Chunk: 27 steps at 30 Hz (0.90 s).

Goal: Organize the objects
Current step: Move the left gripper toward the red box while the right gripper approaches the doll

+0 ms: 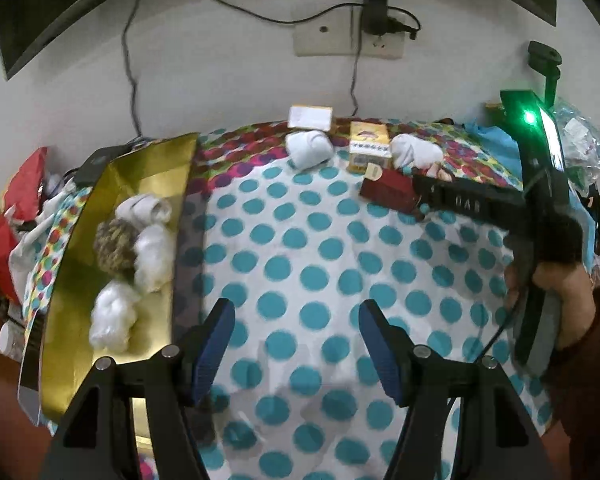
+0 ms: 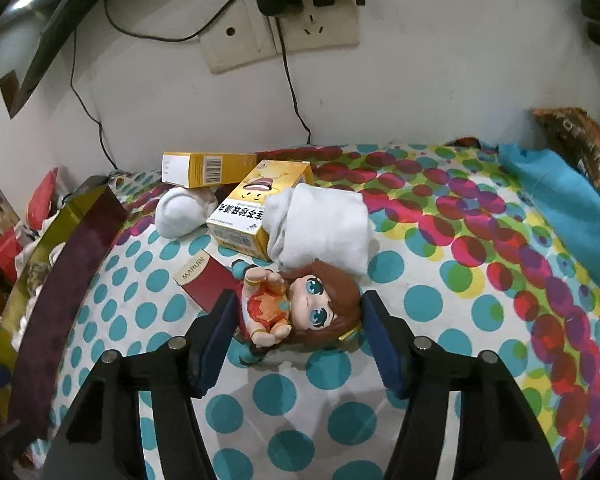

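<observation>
A small doll [image 2: 300, 304] with brown hair and a red dress lies on the dotted cloth. My right gripper [image 2: 298, 308] has its blue pads [image 2: 216, 340] against the doll's body on one side and its hair on the other. A flat red box [image 2: 208, 284] lies just left of the doll. In the left wrist view the right gripper [image 1: 422, 194] reaches in from the right, held by a hand [image 1: 568, 304]. My left gripper [image 1: 296, 312] hangs open over bare cloth with nothing between its fingers. The gold tray [image 1: 80, 320] to its left holds several rolled socks [image 1: 152, 256].
Behind the doll stand a yellow box [image 2: 256, 208], a second yellow box [image 2: 208, 170] lying flat, and two white rolled socks [image 2: 182, 212] [image 2: 324, 228]. A wall with a socket plate [image 2: 260, 36] and cables closes the back. Blue fabric [image 2: 560, 200] and clutter crowd the right edge.
</observation>
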Each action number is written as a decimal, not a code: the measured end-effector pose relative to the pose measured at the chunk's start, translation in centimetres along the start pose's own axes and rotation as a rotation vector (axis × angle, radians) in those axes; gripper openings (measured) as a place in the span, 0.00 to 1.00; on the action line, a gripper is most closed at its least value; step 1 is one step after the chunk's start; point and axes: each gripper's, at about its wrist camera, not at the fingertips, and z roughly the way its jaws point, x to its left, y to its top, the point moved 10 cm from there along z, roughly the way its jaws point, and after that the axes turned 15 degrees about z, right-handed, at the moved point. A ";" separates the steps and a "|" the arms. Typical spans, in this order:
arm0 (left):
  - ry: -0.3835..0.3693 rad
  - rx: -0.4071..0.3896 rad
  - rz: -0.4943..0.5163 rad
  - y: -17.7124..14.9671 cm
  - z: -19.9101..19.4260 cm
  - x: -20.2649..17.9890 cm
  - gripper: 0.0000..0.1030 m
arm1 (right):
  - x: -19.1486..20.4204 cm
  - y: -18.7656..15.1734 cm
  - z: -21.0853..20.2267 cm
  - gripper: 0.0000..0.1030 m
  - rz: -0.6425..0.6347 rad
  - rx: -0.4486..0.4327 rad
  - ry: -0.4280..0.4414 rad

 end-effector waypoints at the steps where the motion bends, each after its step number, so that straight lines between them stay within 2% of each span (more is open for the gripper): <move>1: 0.018 0.001 -0.019 0.4 0.3 0.0 0.64 | -0.2 0.0 -0.1 0.58 0.000 -0.006 -0.006; 6: 0.008 0.006 -0.008 2.7 2.2 -1.0 0.64 | -2.3 0.5 -0.6 0.58 0.006 -0.033 -0.060; 9: -0.044 0.020 -0.045 3.8 3.4 -1.8 0.64 | -3.7 0.7 -1.1 0.58 0.006 -0.048 -0.100; 12: -0.050 0.035 -0.091 4.5 4.4 -2.2 0.64 | -5.0 0.8 -1.6 0.58 0.006 -0.062 -0.134; 15: -0.066 0.031 -0.126 6.0 5.1 -2.8 0.64 | -6.1 0.9 -1.8 0.58 0.057 -0.062 -0.131; 19: -0.098 0.039 -0.175 8.1 6.2 -3.6 0.65 | -6.0 0.9 -1.7 0.58 0.046 -0.062 -0.139; 23: -0.130 0.075 -0.232 9.5 7.9 -4.2 0.65 | -5.9 0.8 -1.6 0.58 0.033 -0.059 -0.151; 27: -0.130 0.123 -0.286 10.3 9.9 -4.3 0.65 | -5.8 0.8 -1.5 0.58 0.033 -0.061 -0.154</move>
